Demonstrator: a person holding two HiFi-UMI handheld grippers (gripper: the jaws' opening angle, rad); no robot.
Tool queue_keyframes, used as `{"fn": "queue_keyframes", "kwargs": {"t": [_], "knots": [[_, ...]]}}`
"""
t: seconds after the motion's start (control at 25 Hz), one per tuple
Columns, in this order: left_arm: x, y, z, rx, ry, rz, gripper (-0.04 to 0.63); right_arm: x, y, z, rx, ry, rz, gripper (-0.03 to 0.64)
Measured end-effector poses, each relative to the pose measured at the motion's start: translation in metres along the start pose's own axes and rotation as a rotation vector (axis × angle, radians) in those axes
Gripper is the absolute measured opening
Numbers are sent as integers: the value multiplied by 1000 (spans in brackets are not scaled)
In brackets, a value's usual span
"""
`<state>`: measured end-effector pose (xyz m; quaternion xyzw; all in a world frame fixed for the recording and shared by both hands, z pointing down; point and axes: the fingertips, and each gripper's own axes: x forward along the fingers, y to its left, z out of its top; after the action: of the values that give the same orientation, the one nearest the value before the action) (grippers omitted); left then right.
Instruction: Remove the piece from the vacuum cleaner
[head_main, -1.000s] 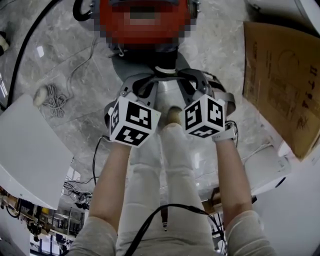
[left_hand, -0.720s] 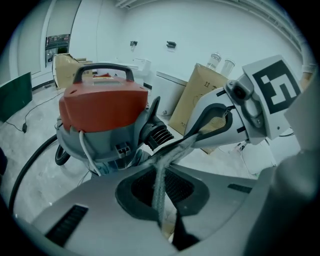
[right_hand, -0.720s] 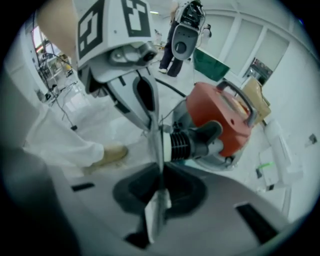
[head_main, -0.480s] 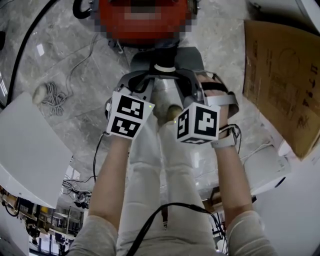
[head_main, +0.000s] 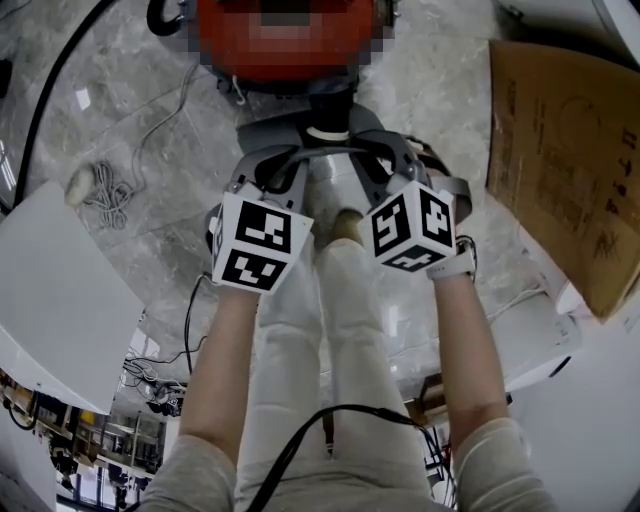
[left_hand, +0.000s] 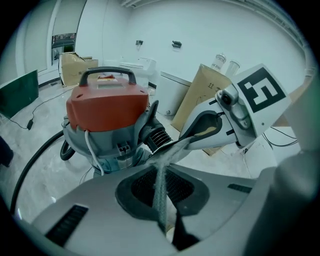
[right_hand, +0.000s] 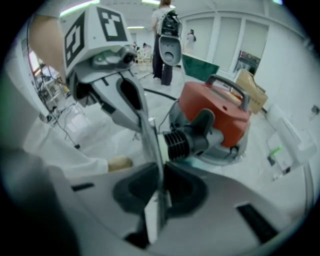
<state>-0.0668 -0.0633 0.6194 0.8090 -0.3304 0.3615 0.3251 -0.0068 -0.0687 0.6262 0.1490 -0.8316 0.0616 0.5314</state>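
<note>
Both arms are stretched out over the floor (head_main: 150, 120), and the two tools meet nose to nose right in front of the vacuum cleaner (left_hand: 107, 107). The left tongs (left_hand: 161, 164) are pressed together, pad against pad, with nothing caught between them. Same story for the right tongs (right_hand: 159, 171): squeezed together, just a thin seam showing, nothing pinched. Their tips come together in a point, each marker cube angled outward.

The piece to come off is the black ribbed collar (right_hand: 186, 141), and it sits plugged into the front of the vacuum's grey base, under the red shell and its dark carry handle (left_hand: 107, 75). The tips of both tongs are just beside that collar. I cannot tell whether they are touching it.

The vacuum stands upright on the grey marbled floor, directly ahead of the person's shoe (head_main: 347, 228) and white trousers (head_main: 330, 330). A black hose (head_main: 50, 90) curves away from the vacuum towards the floor's left side, and near it lies a loosely coiled pale cord (head_main: 105, 195). A flat white panel (head_main: 60, 300) covers the floor's left edge. Over at the right edge a big brown cardboard sheet (head_main: 560, 160) lies close to the white wall. Far back in the room, in the right gripper view, a person (right_hand: 162, 40) stands facing away.
</note>
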Motion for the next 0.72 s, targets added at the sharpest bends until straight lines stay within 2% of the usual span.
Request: {"fn": "queue_keyframes", "kwargs": {"t": [0.24, 0.36, 0.48, 0.6, 0.72], "knots": [[-2, -7, 4, 43, 16, 27, 36, 6, -1, -5, 157, -111, 76, 40], [-2, -10, 4, 61, 18, 28, 37, 7, -1, -6, 195, -160, 88, 40], [0, -9, 3, 26, -3, 8, 37, 6, -2, -7, 107, -131, 28, 40], [6, -3, -3, -106, -33, -34, 37, 3, -1, -5, -41, -48, -48, 39], [12, 1, -5, -208, -66, -68, 37, -2, 1, -3, -137, 11, -79, 38]]}}
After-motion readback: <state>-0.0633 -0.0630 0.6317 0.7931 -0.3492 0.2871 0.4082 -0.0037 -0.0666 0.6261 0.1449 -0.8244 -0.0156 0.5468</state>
